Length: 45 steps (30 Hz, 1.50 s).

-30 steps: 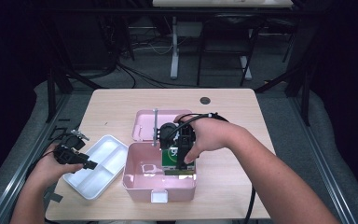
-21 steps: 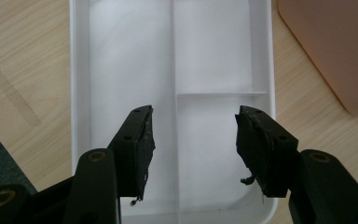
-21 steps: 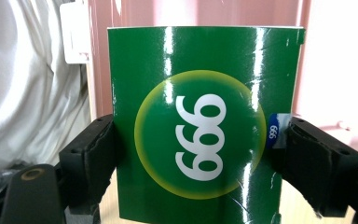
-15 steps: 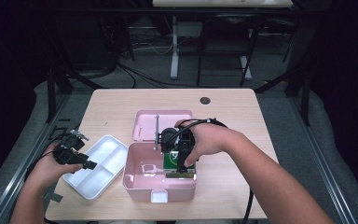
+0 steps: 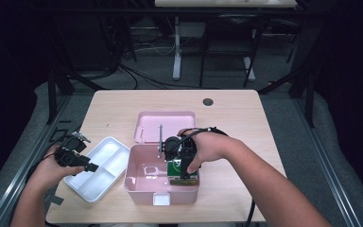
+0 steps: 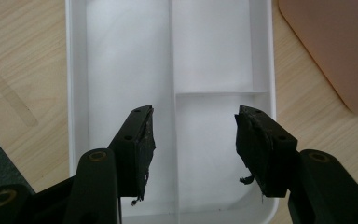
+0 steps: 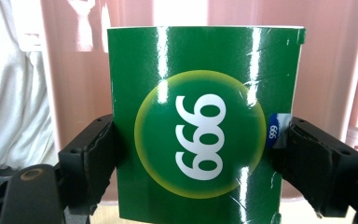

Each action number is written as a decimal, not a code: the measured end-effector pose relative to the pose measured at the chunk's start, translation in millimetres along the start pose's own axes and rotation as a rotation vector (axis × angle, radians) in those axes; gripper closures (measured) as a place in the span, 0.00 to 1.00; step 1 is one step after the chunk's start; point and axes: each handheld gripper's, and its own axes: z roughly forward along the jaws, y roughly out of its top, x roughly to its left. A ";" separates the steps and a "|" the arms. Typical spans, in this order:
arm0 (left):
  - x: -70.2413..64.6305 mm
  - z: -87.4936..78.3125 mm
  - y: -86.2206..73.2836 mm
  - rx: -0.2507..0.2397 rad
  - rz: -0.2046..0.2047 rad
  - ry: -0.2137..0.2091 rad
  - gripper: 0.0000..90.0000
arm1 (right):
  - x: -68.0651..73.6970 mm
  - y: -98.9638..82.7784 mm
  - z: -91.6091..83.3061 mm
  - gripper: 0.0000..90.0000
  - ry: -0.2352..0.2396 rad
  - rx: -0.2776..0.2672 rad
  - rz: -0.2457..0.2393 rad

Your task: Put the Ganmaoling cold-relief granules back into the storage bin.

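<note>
The right gripper (image 5: 183,176) points down into the pink box (image 5: 137,182), its jaws spread wide and clamped on the two side edges of a green box (image 7: 205,121). In the right gripper view the green box stands between the black pads, both pads pressing on it, its glossy front showing a yellow-ringed circle with white numerals, and a small blue label at the edge by one pad. Behind it rises the pink inner wall of the pink box, and something white and soft (image 7: 14,93) lies at the left edge of that view. In the high view the green box sits low inside the right-hand part of the pink box, mostly under the right hand (image 5: 208,149), with only a green patch (image 5: 174,168) showing. The pink lid (image 5: 165,125) lies open just behind the pink box, on the far side.

To the left of the pink box, just beside it, lies a white divided tray (image 5: 101,158) on the wooden table (image 5: 246,113). The left gripper (image 5: 78,161) hovers over that tray, held by the left hand (image 5: 52,168). In the left gripper view (image 6: 193,140) its jaws stand open with nothing between them, above the tray's (image 6: 121,56) long divider, and a corner of the pink box (image 6: 335,46) shows at the upper right. A small dark round spot (image 5: 208,101) lies on the table well behind the pink box.
</note>
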 end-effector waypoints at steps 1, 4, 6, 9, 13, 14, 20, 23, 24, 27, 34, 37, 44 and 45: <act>0.1 0.0 -0.1 0.000 0.000 0.000 0.52 | -0.1 0.1 1.3 0.18 0.002 -0.007 0.005; 0.3 0.0 -0.5 -0.003 -0.004 0.001 0.52 | -1.1 -0.4 6.3 0.18 0.017 -0.014 0.013; 0.4 0.0 -0.7 -0.004 -0.007 0.002 0.52 | -0.5 -1.0 10.9 0.18 0.008 0.002 0.003; 0.2 0.3 -0.5 -0.002 -0.004 0.002 0.52 | -1.5 -1.5 13.5 0.18 0.014 -0.003 0.009; 0.1 1.2 -0.1 -0.001 -0.004 0.003 0.52 | -3.3 -2.8 17.6 0.18 0.018 -0.001 0.013; 0.2 1.6 0.0 0.002 -0.003 0.002 0.52 | -3.5 -3.1 19.0 0.18 0.020 -0.007 0.020; 1.0 1.9 -0.2 0.004 -0.007 0.002 0.52 | -7.9 -5.5 25.7 0.18 0.020 -0.010 0.035; 0.6 2.5 -0.3 0.004 -0.007 0.001 0.52 | -9.1 -5.9 26.4 0.18 0.014 -0.013 0.040; 0.5 2.7 -0.2 0.004 -0.006 0.000 0.52 | -9.8 -6.1 26.6 0.18 0.020 -0.013 0.040; 0.2 3.3 0.1 0.004 -0.006 0.000 0.52 | -10.4 -7.0 29.2 0.18 0.023 -0.021 0.048; 0.3 5.3 0.5 0.013 -0.005 0.001 0.52 | -11.4 -7.7 36.6 0.18 0.036 -0.022 0.052; 0.4 5.3 0.3 0.012 -0.008 0.000 0.52 | -12.1 -7.4 39.9 0.18 0.034 -0.019 0.052; 0.3 5.4 -0.1 0.011 -0.009 -0.001 0.53 | -13.8 -7.0 42.0 0.17 0.030 -0.016 0.055; 0.6 5.2 -0.1 0.011 -0.006 -0.001 0.53 | -14.0 -7.0 42.3 0.17 0.031 -0.015 0.055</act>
